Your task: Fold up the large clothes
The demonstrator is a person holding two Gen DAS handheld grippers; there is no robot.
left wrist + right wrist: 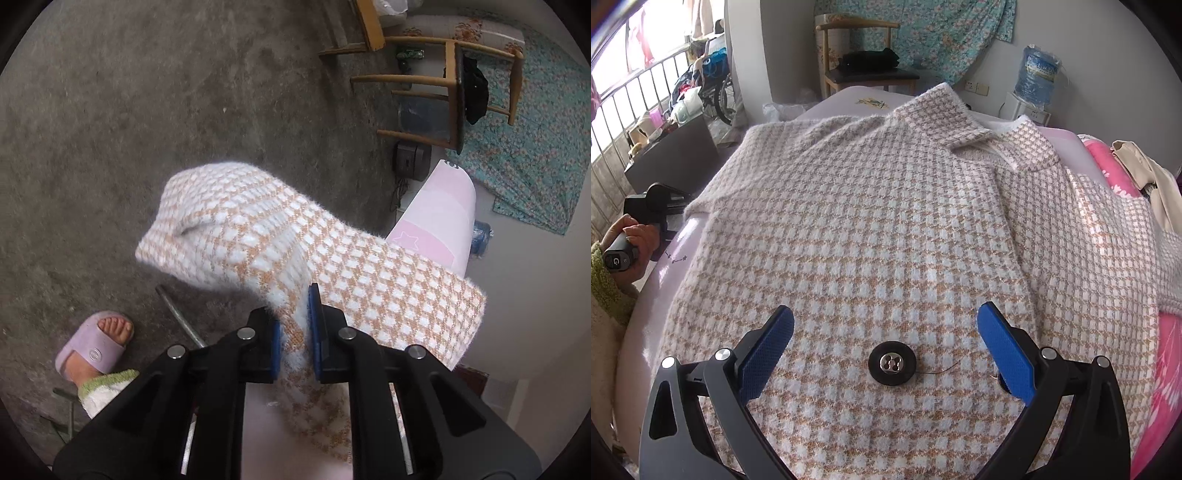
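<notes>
A fuzzy white-and-tan houndstooth coat (886, 229) lies spread on a pink bed (661, 273), collar (960, 122) at the far end. A black button (892, 363) sits on its front between my right fingers. My right gripper (886, 332) is open just above the coat and holds nothing. My left gripper (295, 332) is shut on the coat's sleeve (258, 236), which hangs off the bed's edge over the floor. In the right wrist view the left gripper's body (659, 206) and the hand holding it show at the bed's left side.
Grey concrete floor (147, 110) lies below the left gripper, with a foot in a purple slipper (96, 347). A wooden chair (864, 59) with dark clothing stands beyond the bed. A water jug (1038, 74) stands at the back right. Beige clothing (1145, 177) lies on the bed's right.
</notes>
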